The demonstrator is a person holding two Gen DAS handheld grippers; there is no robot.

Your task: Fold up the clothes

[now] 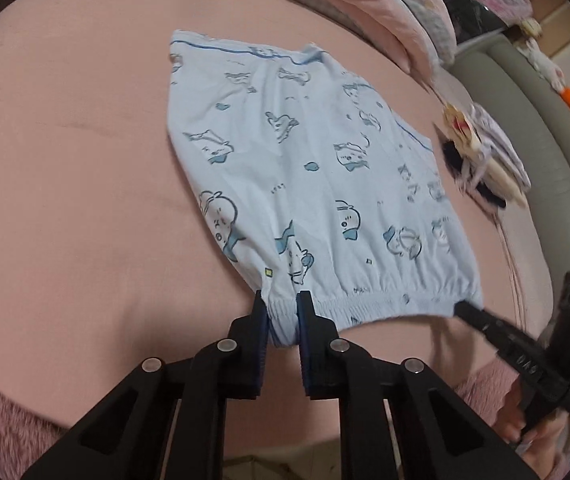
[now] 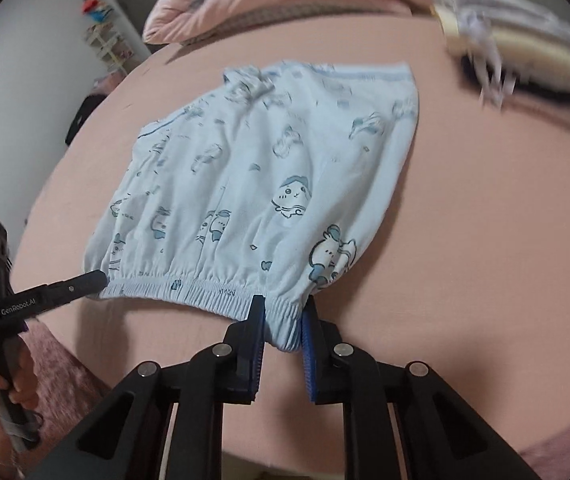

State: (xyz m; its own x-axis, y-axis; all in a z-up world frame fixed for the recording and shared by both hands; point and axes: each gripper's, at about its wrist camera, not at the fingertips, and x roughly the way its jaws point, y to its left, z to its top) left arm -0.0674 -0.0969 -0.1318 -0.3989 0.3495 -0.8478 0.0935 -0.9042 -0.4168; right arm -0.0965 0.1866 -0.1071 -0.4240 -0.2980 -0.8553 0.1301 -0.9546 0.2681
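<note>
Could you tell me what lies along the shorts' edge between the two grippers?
Only the gathered elastic waistband of the shorts spans from left gripper to right gripper; both views show it.

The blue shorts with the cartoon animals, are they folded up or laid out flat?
Laid out flat. The blue shorts lie spread across the pink bed, with no fold showing.

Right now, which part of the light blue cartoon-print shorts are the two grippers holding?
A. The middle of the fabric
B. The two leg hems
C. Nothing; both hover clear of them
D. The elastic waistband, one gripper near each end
D: the left gripper and the right gripper each pinch the gathered elastic waistband of the shorts, near opposite ends.
</note>
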